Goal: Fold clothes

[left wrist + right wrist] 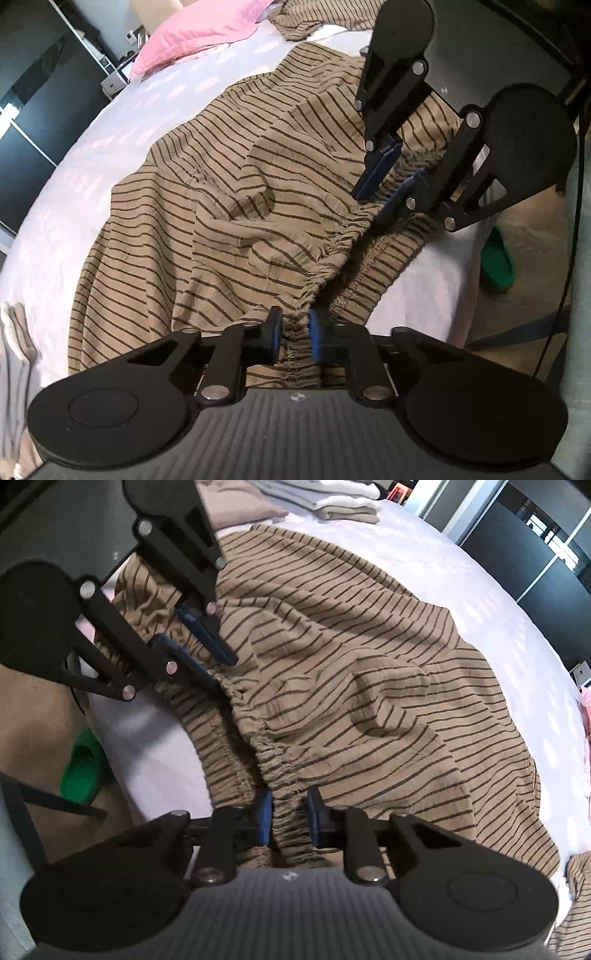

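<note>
Trousers (229,206), tan and striped, lie crumpled near the bed's (74,173) foot edge. I have left gripper (294,330) and right gripper (290,814) each pinching the elastic waistband, apart, likely to stretch it straight.

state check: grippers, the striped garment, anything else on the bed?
left gripper: shut on the waistband
right gripper: shut on the waistband
waistband: gathered elastic, held between the two grippers at the bed edge
striped pants: spread on the bed, wrinkled, not yet folded
folded stack: folded, at the far side of the bed
pink cloth: crumpled, unfolded
</note>
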Available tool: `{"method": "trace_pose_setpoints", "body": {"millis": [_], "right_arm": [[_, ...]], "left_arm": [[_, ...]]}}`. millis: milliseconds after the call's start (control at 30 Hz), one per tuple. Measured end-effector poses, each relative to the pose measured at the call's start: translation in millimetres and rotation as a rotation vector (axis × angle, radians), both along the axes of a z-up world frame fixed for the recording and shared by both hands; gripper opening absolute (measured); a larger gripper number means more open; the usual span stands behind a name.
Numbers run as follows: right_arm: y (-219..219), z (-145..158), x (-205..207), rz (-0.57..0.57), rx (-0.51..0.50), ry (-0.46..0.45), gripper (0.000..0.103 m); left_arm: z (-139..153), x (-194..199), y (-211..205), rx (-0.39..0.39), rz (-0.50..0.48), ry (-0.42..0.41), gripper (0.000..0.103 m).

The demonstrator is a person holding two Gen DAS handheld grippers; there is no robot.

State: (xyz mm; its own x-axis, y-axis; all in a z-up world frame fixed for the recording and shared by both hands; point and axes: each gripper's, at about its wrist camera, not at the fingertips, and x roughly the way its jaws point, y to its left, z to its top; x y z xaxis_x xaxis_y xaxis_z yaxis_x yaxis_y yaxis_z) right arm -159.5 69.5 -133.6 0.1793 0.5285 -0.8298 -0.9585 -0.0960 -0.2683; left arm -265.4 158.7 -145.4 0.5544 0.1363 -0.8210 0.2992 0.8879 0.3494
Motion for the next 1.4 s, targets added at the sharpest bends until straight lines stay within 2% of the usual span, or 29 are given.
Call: {"method": "trace_pose_setpoints", "body": {"millis": [33, 67, 200, 300, 600, 700, 733, 767, 800, 833, 900, 1067, 1233, 1400], "right_arm": [[-1, 4, 1, -0.005, 0.011, 0.010, 0.009], [-2, 7, 2, -0.010, 0.021, 0.020, 0.008], [-9, 20, 0, 0.003, 0.048, 0.048, 0.007], [-14, 21, -7, 0.047, 0.026, 0.059, 0.006], [-15, 3, -20, 0.097, -0.033, 0.014, 0.007], [-15, -4, -24, 0.112, -0.052, -0.002, 0.016], [-15, -6, -25, 0.117, -0.058, -0.008, 0.025], [-16, -6, -26, 0.114, -0.059, -0.012, 0.039], [-19, -4, -26, 0.108, -0.053, -0.018, 0.043], [-24, -1, -26, 0.110, -0.045, -0.031, 0.046], [-33, 2, -30, 0.123, -0.036, -0.078, 0.046], [-48, 0, -44, 0.194, -0.047, -0.258, 0.048], [-62, -13, -60, 0.297, -0.096, -0.395, 0.052], [-63, -33, -64, 0.337, -0.148, -0.480, 0.052]], "left_arm": [[2, -2, -1, 0.005, -0.010, -0.001, 0.005], [3, -3, -2, 0.009, -0.020, -0.002, 0.005], [11, -10, -6, 0.020, -0.062, 0.008, 0.003], [13, -18, -7, 0.016, -0.097, 0.030, 0.002], [-15, -18, -16, 0.118, -0.151, 0.074, 0.004], [-20, -20, -17, 0.148, -0.170, 0.078, 0.011], [-19, -22, -17, 0.158, -0.172, 0.074, 0.020], [-17, -24, -17, 0.165, -0.167, 0.068, 0.025], [-15, -27, -17, 0.175, -0.163, 0.062, 0.035], [-13, -32, -17, 0.188, -0.164, 0.053, 0.043], [-11, -45, -19, 0.227, -0.183, 0.042, 0.046], [-18, -69, -27, 0.360, -0.253, 0.051, 0.046], [-28, -74, -31, 0.396, -0.282, 0.086, 0.046], [-51, -73, -38, 0.508, -0.334, 0.131, 0.046]]}}
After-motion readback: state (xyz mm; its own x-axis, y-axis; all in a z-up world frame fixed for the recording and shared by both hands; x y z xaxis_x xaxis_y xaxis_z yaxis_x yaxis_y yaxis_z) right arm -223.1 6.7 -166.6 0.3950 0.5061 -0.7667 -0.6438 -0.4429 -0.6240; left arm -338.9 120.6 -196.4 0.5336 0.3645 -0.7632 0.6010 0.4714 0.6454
